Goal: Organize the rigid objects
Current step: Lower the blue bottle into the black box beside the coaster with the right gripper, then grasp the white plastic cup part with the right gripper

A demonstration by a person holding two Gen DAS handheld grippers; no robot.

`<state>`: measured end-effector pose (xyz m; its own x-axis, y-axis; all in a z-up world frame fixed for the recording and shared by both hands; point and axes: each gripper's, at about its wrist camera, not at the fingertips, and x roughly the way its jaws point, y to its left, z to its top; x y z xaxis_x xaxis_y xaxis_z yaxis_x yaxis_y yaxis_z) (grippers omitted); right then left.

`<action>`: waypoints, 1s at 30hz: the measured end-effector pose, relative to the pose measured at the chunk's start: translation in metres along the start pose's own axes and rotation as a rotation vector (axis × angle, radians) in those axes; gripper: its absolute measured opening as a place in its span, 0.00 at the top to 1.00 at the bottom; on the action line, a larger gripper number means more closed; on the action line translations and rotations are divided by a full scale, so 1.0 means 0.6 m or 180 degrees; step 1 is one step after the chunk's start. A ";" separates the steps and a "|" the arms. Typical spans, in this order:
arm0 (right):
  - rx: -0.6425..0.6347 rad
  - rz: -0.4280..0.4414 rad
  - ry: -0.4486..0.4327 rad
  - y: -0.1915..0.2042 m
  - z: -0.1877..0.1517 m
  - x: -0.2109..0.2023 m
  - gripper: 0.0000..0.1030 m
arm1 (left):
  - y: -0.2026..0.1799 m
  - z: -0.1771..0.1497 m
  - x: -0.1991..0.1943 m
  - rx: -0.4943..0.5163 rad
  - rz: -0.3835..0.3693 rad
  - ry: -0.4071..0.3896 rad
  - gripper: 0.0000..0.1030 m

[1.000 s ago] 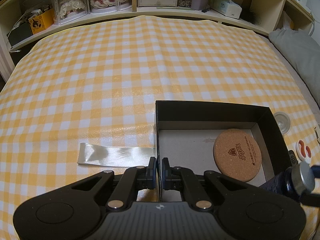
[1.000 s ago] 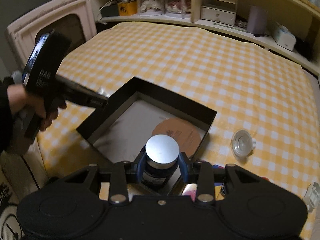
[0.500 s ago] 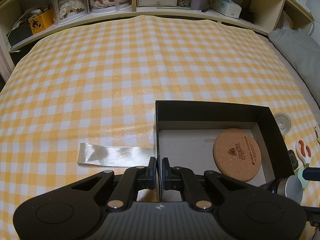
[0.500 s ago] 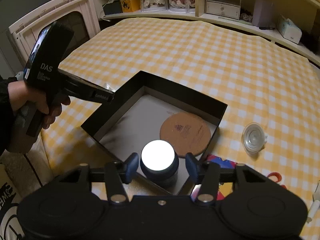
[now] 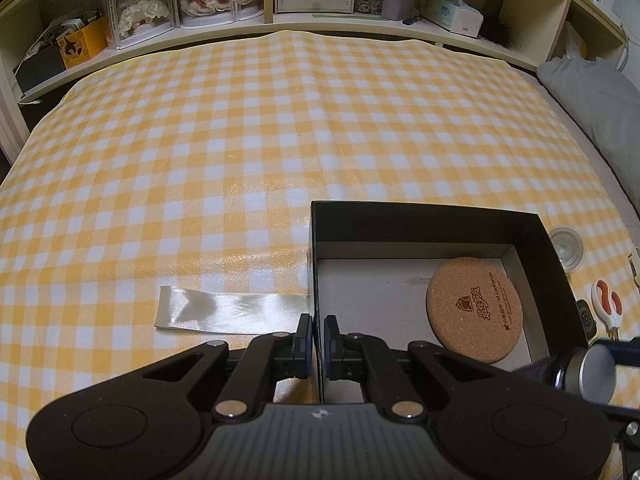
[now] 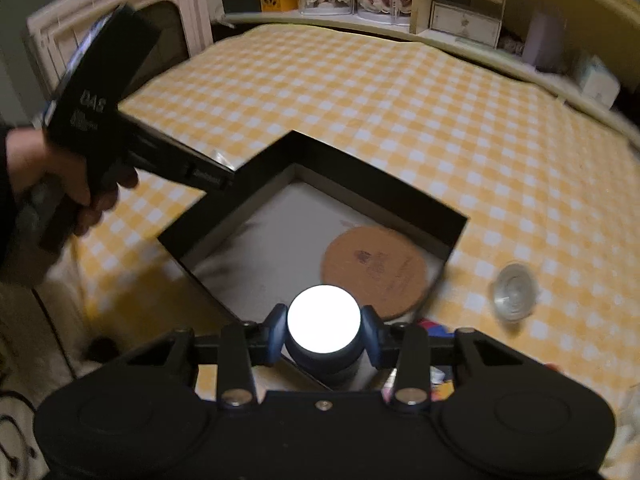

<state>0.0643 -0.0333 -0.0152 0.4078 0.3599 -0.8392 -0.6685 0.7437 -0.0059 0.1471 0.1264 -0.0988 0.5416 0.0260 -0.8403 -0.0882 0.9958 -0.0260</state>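
The left gripper (image 6: 224, 178) reads "DAS"; the cork coaster (image 5: 474, 309) shows "M.Leonardo".

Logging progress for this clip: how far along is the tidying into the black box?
Done: the cork coaster lies flat inside the black box. In hand: the left claw is shut on the box wall, steadying it; the right claw is closing around the silver-lidded jar at the box's near corner. Left: the clear cup, scissors and other small items lie outside on the cloth.
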 end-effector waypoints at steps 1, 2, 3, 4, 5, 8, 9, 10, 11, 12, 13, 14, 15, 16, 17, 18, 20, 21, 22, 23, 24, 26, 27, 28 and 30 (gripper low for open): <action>-0.0088 -0.0072 0.0002 0.004 0.000 -0.002 0.61 | 0.001 0.000 -0.001 0.0005 0.0001 0.0001 0.95; -0.0167 -0.0129 0.0016 0.009 0.000 -0.003 0.61 | 0.000 0.000 0.000 0.0000 -0.0012 0.0005 0.95; -0.0196 -0.0166 0.0037 0.011 0.001 -0.002 0.61 | -0.001 -0.001 -0.002 0.0003 -0.0012 0.0004 0.95; -0.0207 -0.0185 0.0060 0.013 0.001 0.000 0.61 | -0.001 -0.001 -0.002 0.0008 -0.0009 0.0003 0.95; -0.0221 -0.0199 0.0061 0.014 0.000 0.003 0.61 | -0.002 -0.001 -0.001 0.0009 -0.0011 0.0006 0.95; -0.0145 -0.0169 0.0068 0.009 0.004 0.005 0.61 | -0.004 0.001 -0.001 0.0008 -0.0010 0.0005 0.95; -0.0088 -0.0131 0.0085 0.005 0.006 0.005 0.61 | -0.004 0.001 -0.001 0.0010 -0.0010 0.0005 0.95; 0.0023 -0.0052 0.0121 -0.003 0.007 0.004 0.61 | -0.003 0.000 -0.002 0.0010 -0.0010 0.0005 0.95; 0.0109 0.0030 0.0166 -0.009 0.008 0.003 0.61 | -0.003 0.000 -0.002 0.0008 -0.0011 0.0005 0.95; 0.0154 0.0072 0.0190 -0.013 0.008 0.001 0.61 | -0.003 0.001 -0.001 0.0006 -0.0013 0.0005 0.95; 0.0155 0.0079 0.0214 -0.013 0.008 0.000 0.61 | -0.003 0.000 -0.002 0.0007 -0.0024 0.0006 0.95; 0.0133 0.0061 0.0237 -0.011 0.009 0.000 0.61 | -0.004 0.001 -0.001 0.0005 -0.0028 0.0007 0.95; 0.0103 0.0033 0.0253 -0.008 0.009 0.002 0.61 | -0.003 0.001 -0.002 0.0009 -0.0025 0.0007 0.95; 0.0086 0.0014 0.0260 -0.005 0.008 0.004 0.61 | -0.003 0.001 -0.002 0.0009 -0.0024 0.0007 0.95; 0.0080 0.0014 0.0247 -0.004 0.008 0.006 0.61 | -0.003 0.001 -0.002 0.0004 -0.0029 0.0010 0.95; 0.0082 0.0014 0.0239 -0.004 0.009 0.007 0.61 | -0.004 0.001 -0.002 0.0001 -0.0030 0.0011 0.95; 0.0132 0.0033 0.0234 -0.008 0.010 0.009 0.60 | -0.003 0.001 -0.002 0.0003 -0.0028 0.0005 0.95; 0.0161 0.0039 0.0246 -0.011 0.010 0.011 0.60 | -0.006 0.001 -0.001 0.0004 -0.0027 0.0004 0.95; 0.0215 0.0036 0.0262 -0.016 0.010 0.012 0.58 | -0.003 0.001 -0.002 0.0005 -0.0027 0.0006 0.95; 0.0262 0.0060 0.0257 -0.020 0.009 0.011 0.54 | -0.003 0.001 -0.002 0.0004 -0.0028 0.0007 0.95; 0.0330 0.0098 0.0242 -0.025 0.008 0.008 0.53 | -0.005 0.001 -0.002 0.0004 -0.0029 0.0007 0.95; 0.0411 0.0151 0.0191 -0.030 0.012 0.000 0.52 | -0.004 0.001 -0.002 0.0003 -0.0029 0.0008 0.95; 0.0429 0.0163 0.0155 -0.031 0.014 -0.006 0.52 | -0.003 0.001 -0.002 0.0005 -0.0027 0.0008 0.95; 0.0440 0.0170 0.0115 -0.032 0.016 -0.012 0.50 | -0.003 0.001 -0.002 0.0006 -0.0027 0.0007 0.95; 0.0470 0.0195 0.0037 -0.037 0.020 -0.025 0.47 | -0.004 0.001 -0.002 0.0004 -0.0028 0.0007 0.95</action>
<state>0.0804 -0.0483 0.0040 0.3612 0.4012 -0.8418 -0.5929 0.7956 0.1248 0.1474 0.1240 -0.0975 0.5405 0.0170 -0.8412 -0.0824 0.9961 -0.0328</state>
